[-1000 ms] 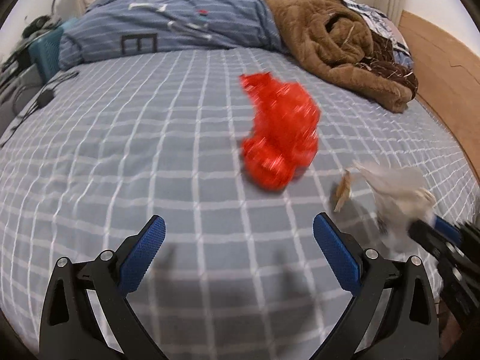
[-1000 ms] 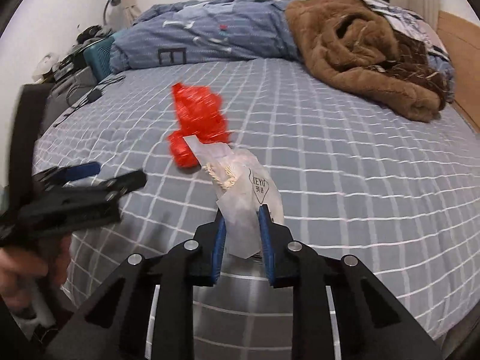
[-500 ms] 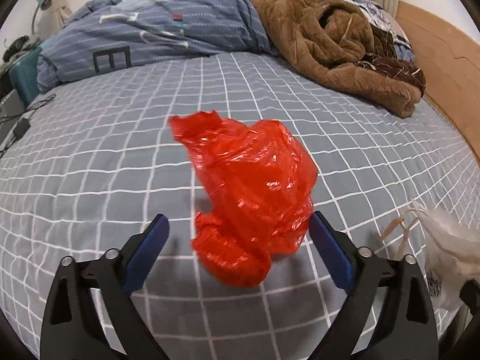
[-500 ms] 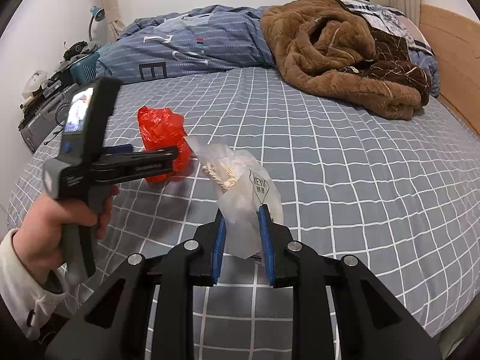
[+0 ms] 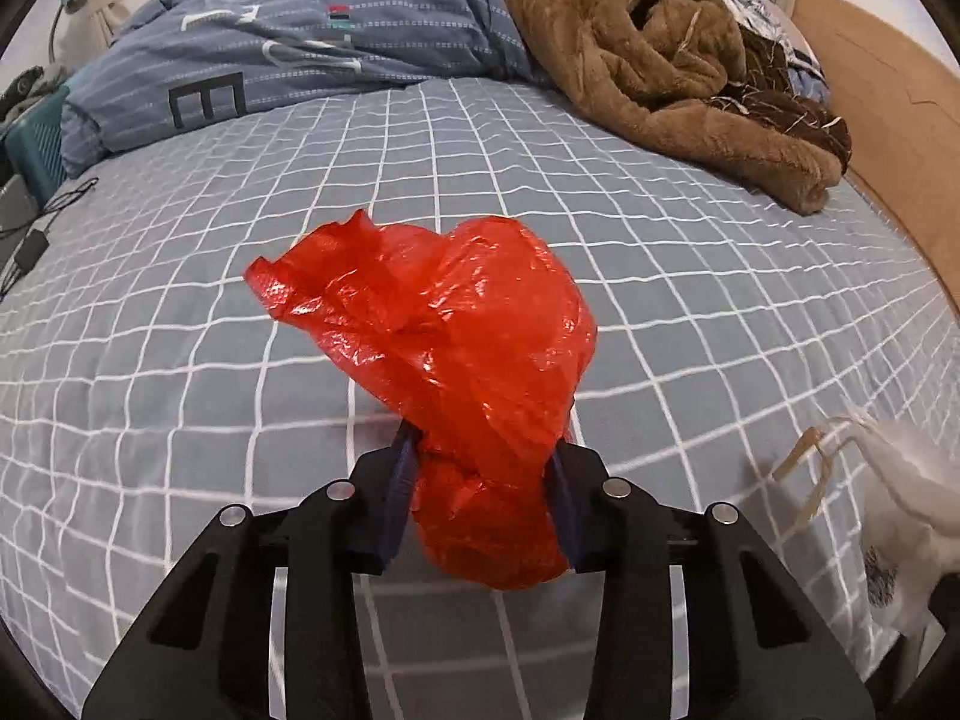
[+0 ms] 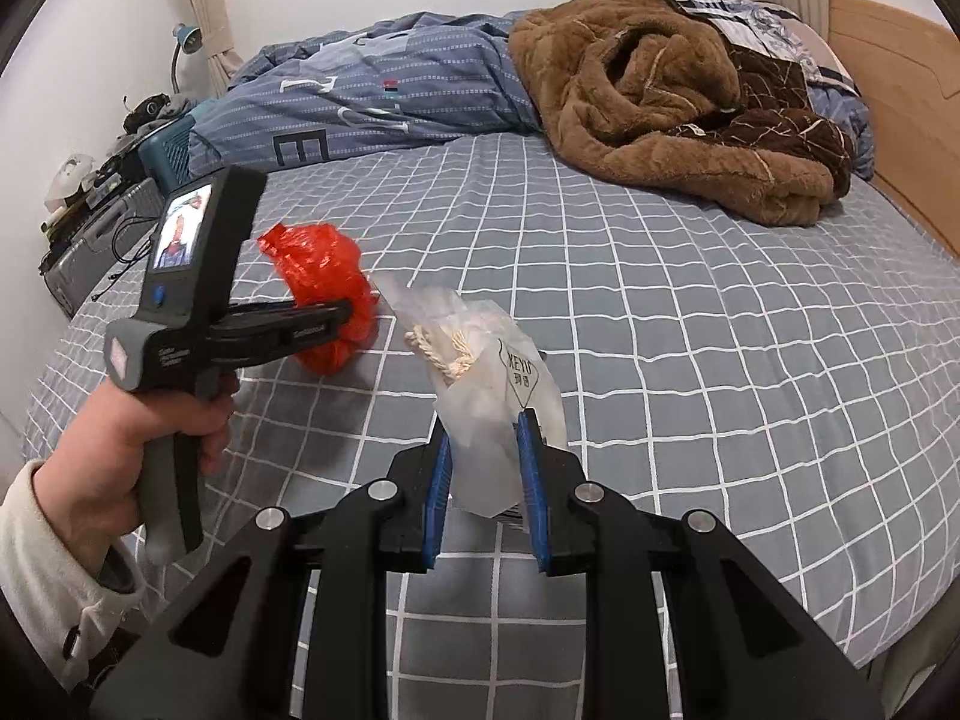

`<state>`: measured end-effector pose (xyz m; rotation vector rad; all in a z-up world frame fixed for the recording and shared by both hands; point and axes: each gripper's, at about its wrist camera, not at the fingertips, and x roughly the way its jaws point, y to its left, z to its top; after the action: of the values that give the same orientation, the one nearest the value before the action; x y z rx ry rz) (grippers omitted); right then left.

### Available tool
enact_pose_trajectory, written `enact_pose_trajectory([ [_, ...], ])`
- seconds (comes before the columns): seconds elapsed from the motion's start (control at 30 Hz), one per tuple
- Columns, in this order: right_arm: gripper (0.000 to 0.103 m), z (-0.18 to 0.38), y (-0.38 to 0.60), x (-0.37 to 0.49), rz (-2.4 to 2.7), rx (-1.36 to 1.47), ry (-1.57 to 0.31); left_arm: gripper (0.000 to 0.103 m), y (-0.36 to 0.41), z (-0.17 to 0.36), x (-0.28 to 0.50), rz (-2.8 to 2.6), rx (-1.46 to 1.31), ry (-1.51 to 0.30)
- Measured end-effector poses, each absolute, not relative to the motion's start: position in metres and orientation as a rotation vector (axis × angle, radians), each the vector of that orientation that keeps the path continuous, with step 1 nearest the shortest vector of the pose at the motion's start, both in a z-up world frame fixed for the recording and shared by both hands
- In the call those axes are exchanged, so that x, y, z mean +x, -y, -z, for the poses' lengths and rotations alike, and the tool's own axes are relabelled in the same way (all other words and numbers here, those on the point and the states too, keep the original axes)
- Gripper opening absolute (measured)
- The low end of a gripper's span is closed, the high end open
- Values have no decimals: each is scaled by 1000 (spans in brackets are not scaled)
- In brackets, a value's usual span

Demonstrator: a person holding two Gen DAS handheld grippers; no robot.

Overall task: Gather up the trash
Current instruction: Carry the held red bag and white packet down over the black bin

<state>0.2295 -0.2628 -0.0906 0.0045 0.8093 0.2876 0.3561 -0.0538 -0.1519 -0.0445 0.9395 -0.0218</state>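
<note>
Left gripper (image 5: 483, 489) jaws pinch the crumpled red plastic bag (image 5: 462, 372) above the grid-patterned bed (image 5: 690, 312), while right gripper (image 6: 483, 483) jaws clamp a translucent white bag (image 6: 498, 396) just beside it.

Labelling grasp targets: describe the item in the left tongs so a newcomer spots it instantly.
Start at the checked grey bed; near its front edge the left tongs are shut on a crumpled red bag. Its glossy bright red sets it apart from the pale bag beside it.
</note>
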Motion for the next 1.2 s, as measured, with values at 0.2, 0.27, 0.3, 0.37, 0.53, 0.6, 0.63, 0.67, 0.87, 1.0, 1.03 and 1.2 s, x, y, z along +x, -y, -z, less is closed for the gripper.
enact_pose_trajectory([
  [0.2, 21, 83, 263, 221, -299, 27, -813, 37, 51, 135, 326, 26, -49, -937],
  [0.27, 21, 81, 261, 217, -305, 31, -815, 37, 49, 129, 313, 27, -54, -936],
  [0.3, 21, 79, 259, 215, -308, 31, -816, 37, 48, 126, 308, 28, -55, -935],
  [0.37, 21, 77, 256, 210, -313, 29, -816, 37, 47, 119, 296, 28, -54, -934],
  [0.53, 21, 72, 249, 197, -328, 32, -823, 37, 40, 105, 266, 18, -65, -928],
  [0.6, 21, 71, 246, 192, -334, 31, -826, 37, 38, 101, 255, 18, -66, -926],
  [0.63, 21, 70, 244, 188, -335, 27, -828, 37, 37, 99, 250, 19, -68, -926],
  [0.67, 21, 69, 242, 185, -338, 24, -830, 37, 36, 96, 242, 19, -72, -924],
  [0.87, 21, 60, 232, 165, -352, 10, -828, 37, 32, 84, 204, 27, -85, -917],
  [1.0, 21, 52, 227, 149, -359, 5, -817, 37, 29, 78, 180, 23, -95, -911],
  [1.03, 21, 50, 227, 146, -361, 5, -815, 37, 28, 76, 174, 21, -99, -909],
  [1.2, 21, 44, 223, 130, -367, -5, -811, 37, 25, 68, 145, 16, -117, -901],
])
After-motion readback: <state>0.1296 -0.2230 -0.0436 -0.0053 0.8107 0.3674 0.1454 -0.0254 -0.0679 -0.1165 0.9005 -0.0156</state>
